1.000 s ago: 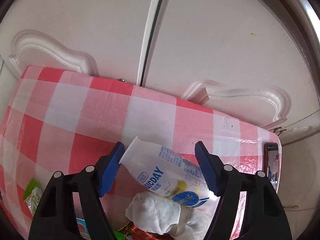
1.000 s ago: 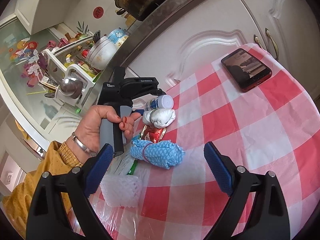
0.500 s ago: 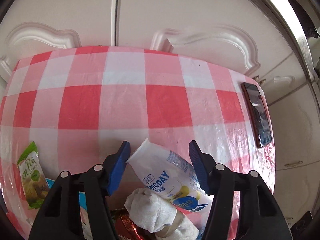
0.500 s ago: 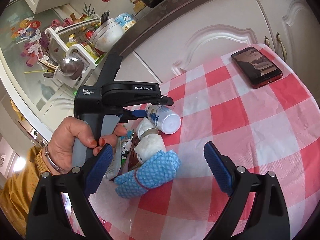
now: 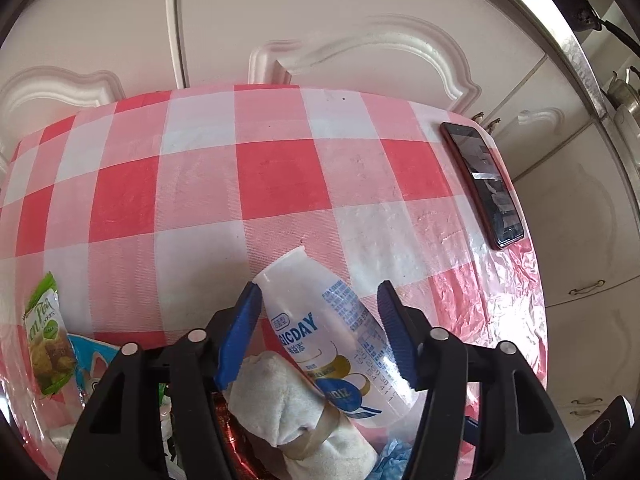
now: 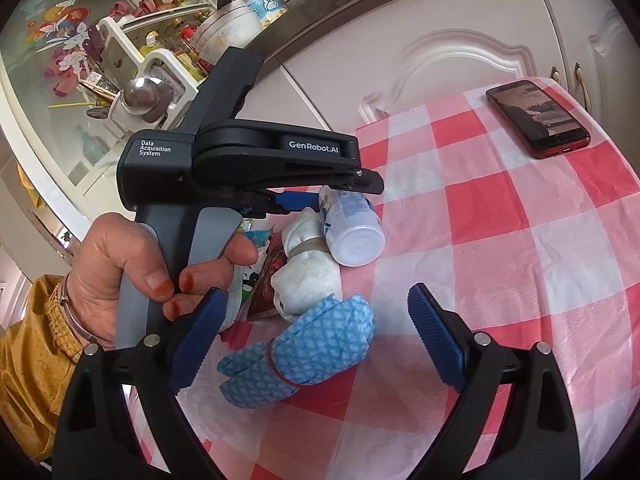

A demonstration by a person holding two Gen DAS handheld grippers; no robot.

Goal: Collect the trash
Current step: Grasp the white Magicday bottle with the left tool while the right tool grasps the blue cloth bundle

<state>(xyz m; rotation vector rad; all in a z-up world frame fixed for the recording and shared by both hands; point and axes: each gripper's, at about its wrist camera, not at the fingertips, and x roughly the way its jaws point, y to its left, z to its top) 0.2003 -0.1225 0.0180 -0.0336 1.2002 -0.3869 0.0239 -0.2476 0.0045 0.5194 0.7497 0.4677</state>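
On the red-checked tablecloth (image 5: 192,200), my left gripper (image 5: 320,334) is closing around a white drink bottle (image 5: 320,320) lying beside a rolled white cloth (image 5: 288,408) — pads not yet clamped. My right gripper (image 6: 316,338) hangs wide open over a blue cloth bundle (image 6: 304,356) — a red phone (image 6: 538,118) lies far right.

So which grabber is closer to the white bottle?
Left. The left gripper has the bottle lying between its closing jaws. The right gripper is open and farther back, hovering by the blue cloth roll, with the white roll between it and the bottle.
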